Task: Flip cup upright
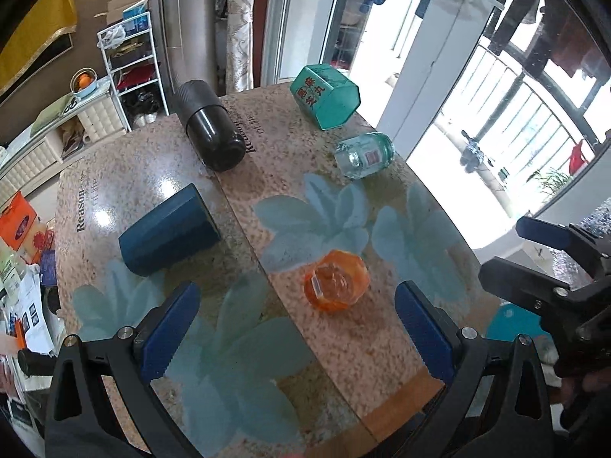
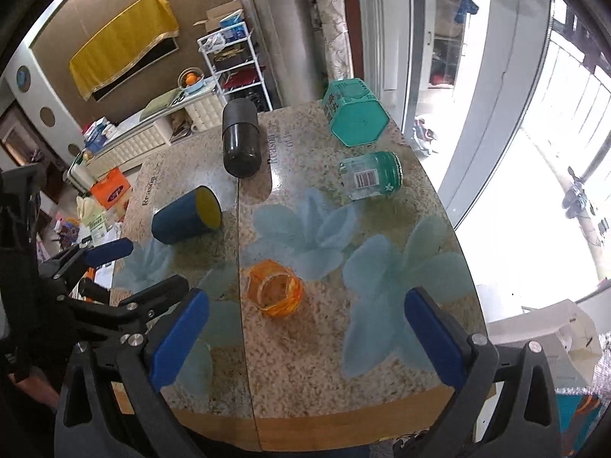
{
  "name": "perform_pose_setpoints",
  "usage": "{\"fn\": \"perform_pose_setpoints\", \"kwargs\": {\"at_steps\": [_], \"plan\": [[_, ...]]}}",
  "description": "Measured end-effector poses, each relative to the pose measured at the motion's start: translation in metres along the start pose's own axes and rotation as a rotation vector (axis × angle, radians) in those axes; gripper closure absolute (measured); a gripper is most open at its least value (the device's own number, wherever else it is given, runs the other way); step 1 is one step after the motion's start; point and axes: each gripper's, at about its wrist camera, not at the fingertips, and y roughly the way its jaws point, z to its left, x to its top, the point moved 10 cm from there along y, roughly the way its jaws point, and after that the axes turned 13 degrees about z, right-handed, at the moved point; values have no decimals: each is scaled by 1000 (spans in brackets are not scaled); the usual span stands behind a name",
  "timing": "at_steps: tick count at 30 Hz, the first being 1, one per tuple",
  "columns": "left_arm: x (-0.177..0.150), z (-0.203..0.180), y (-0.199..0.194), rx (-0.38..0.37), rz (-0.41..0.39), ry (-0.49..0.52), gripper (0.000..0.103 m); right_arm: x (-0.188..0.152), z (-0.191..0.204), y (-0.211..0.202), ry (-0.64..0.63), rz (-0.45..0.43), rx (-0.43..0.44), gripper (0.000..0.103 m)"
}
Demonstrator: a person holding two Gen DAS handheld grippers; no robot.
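In the left wrist view, the left gripper (image 1: 298, 328) fills the bottom of the frame with its blue ribbed pads spread wide and nothing between them, hovering over a glossy speckled-stone table (image 1: 382, 351) printed with pale blue flowers. Just above the gap between the pads, right of centre, sits the orange cup (image 1: 336, 280), a translucent faceted plastic piece seen almost end-on; whether it shows its mouth or its base here I cannot tell. At left centre a dark blue cup (image 1: 168, 229) lies on its side showing only its smooth matte wall, and at upper centre a black cylinder (image 1: 212, 126) lies tipped toward the lens. A teal hexagonal tin (image 1: 324, 97) with red lettering and a clear glass jar (image 1: 364, 154) lie on their sides at upper right. The right gripper (image 1: 534, 252) enters from the right edge, its jaws parted and empty. The right wrist view adds what that one hides: the blue cup (image 2: 187, 215) shows a yellow inside at its open mouth, the jar (image 2: 370, 175) shows a barcode label and a green lid, and the tin (image 2: 355, 114) shows its flat hexagonal end. Here the orange cup (image 2: 275, 288) sits at lower centre, its round rim visible. The right gripper (image 2: 305, 339) is wide open and empty at the bottom, and the left gripper (image 2: 126, 267) reaches in from the left edge, also open.
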Motion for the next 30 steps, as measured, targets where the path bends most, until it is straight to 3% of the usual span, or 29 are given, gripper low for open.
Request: {"fn": "perform_pose_setpoints", "kwargs": {"at_steps": [15, 30], "plan": [[1, -7, -7, -41, -8, 34, 0, -6, 6, -3, 39, -37, -44, 0], [3, -14, -10, -18, -15, 43, 0, -7, 4, -9, 37, -70, -36, 0]]}}
